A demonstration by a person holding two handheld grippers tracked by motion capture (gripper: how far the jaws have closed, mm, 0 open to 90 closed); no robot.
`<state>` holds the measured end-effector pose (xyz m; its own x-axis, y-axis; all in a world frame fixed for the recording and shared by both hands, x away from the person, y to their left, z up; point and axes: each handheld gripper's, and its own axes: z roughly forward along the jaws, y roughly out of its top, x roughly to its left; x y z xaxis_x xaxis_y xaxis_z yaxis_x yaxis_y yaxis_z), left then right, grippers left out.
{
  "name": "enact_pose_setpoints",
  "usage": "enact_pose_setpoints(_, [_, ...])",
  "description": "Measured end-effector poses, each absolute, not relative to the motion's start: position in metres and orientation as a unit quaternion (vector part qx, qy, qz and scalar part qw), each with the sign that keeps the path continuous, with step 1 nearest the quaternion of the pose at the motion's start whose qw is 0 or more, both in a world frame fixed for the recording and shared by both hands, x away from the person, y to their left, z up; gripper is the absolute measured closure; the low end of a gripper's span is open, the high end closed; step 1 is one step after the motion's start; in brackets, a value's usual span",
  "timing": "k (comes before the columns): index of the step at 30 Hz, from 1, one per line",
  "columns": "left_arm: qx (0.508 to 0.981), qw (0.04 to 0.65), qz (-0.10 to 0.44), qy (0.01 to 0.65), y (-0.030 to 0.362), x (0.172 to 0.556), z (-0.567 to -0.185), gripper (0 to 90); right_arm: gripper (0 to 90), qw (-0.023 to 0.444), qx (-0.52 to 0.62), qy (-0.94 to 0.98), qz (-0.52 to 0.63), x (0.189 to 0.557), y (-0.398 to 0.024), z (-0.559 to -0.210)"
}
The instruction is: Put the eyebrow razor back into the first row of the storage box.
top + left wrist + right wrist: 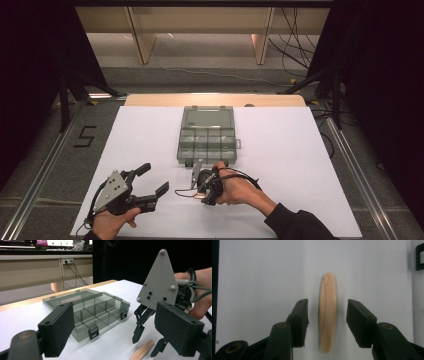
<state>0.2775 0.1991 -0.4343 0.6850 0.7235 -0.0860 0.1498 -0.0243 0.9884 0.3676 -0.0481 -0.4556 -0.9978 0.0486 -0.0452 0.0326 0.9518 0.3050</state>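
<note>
A slim beige plastic piece lies flat on the white table, lengthwise between the jaws of my right gripper. The jaws stand on either side of it with a gap on each side, and the pads do not touch it. In the high view the right gripper points down at the table just in front of the box. The left gripper view shows the same beige piece under the right gripper's tips. My left gripper rests near the table's front left, wide open with nothing between its jaws.
A clear grey compartment box sits at the middle of the table with its lid open toward the back, close behind the right gripper. The white table top ends at a wooden strip at the far edge. Cables lie on the floor beyond.
</note>
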Motion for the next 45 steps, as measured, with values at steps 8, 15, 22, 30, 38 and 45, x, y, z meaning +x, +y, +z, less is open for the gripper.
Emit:
enact_pose_setpoints(8, [0.678,0.619,0.231,0.321,0.199,0.278,-0.434,16.3,63.8,0.022,-0.001,0.991,0.131,0.373,-0.046,-0.46])
enact_pose_setpoints(15, [0.678,0.619,0.231,0.321,0.199,0.277,-0.434,16.4,71.6,0.009,0.003,0.992,0.126,0.376,-0.043,-0.46])
enact_pose_setpoints(22, [0.676,0.622,0.231,0.319,0.199,0.278,-0.434,16.4,74.1,0.006,0.019,0.994,0.104,0.373,-0.04,-0.458])
enact_pose_setpoints(30, [0.677,0.62,0.231,0.32,0.199,0.277,-0.434,16.4,74.3,0.016,0.018,0.99,0.137,0.379,-0.045,-0.451])
enact_pose_setpoints(38, [0.678,0.62,0.232,0.32,0.199,0.277,-0.434,16.5,74.3,0.031,0.038,0.985,0.165,0.382,-0.05,-0.437])
enact_pose_setpoints(45, [0.678,0.62,0.232,0.32,0.199,0.277,-0.434,16.4,74.3,0.041,0.046,0.982,0.177,0.386,-0.053,-0.428])
